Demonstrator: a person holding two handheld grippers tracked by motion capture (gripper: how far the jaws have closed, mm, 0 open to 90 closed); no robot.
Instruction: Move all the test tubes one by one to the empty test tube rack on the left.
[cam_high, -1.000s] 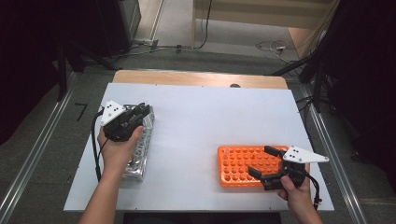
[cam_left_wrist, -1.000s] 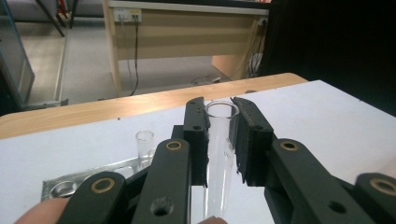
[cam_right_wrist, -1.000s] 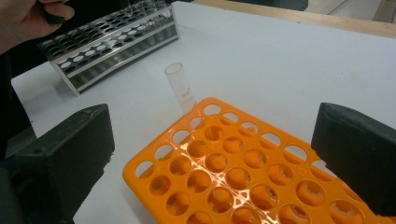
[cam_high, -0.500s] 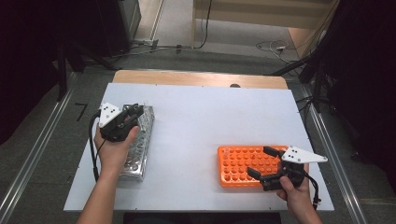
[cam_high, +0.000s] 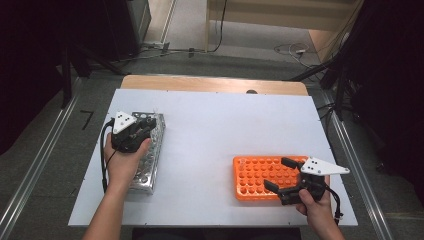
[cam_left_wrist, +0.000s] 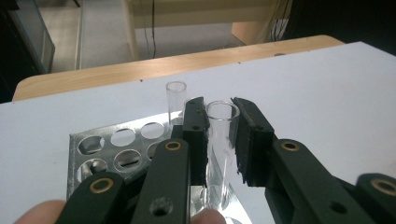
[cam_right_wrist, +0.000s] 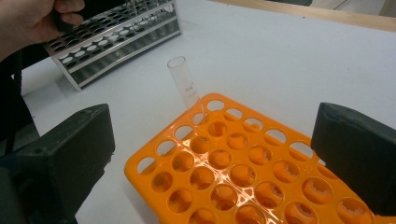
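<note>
My left gripper (cam_high: 144, 123) stands over the far end of a metal test tube rack (cam_high: 148, 167) at the table's left. Its pads are shut on a clear glass test tube (cam_left_wrist: 223, 111) that stands upright in the rack (cam_left_wrist: 116, 142), and a second empty tube (cam_left_wrist: 176, 94) stands just behind it. At the front right, my right gripper (cam_high: 276, 172) hovers open over an orange test tube rack (cam_high: 255, 172). In the right gripper view, the wide-apart jaws frame the orange rack (cam_right_wrist: 224, 172), where one glass tube (cam_right_wrist: 184, 84) leans in a far corner hole.
The white tabletop (cam_high: 225, 130) ends at a wooden strip (cam_high: 210, 84) on the far side. The metal rack (cam_right_wrist: 116, 37) and the left hand (cam_right_wrist: 28, 23) appear far off in the right gripper view. Cables trail from both grippers.
</note>
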